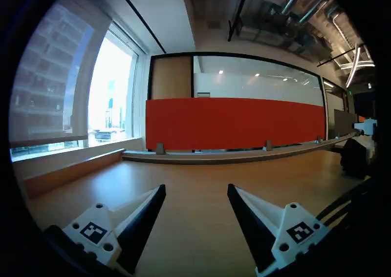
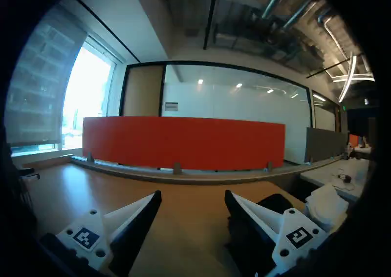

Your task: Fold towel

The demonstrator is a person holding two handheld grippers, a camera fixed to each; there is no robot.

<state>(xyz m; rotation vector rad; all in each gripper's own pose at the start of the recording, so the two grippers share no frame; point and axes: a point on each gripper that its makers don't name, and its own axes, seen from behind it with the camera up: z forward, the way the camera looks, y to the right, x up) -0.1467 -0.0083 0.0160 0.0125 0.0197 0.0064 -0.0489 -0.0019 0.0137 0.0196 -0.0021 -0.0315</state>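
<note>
Ahead, desk (image 1: 293,174) runs to red divider (image 1: 234,123), left tool (image 1: 195,186) spread.

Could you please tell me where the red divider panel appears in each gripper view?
Left gripper view: the red divider panel spans the centre, behind the wooden desk.
Right gripper view: it lies centre-left, behind the desk.
Shared landmark: the bright window, left of the panel in both.
</note>
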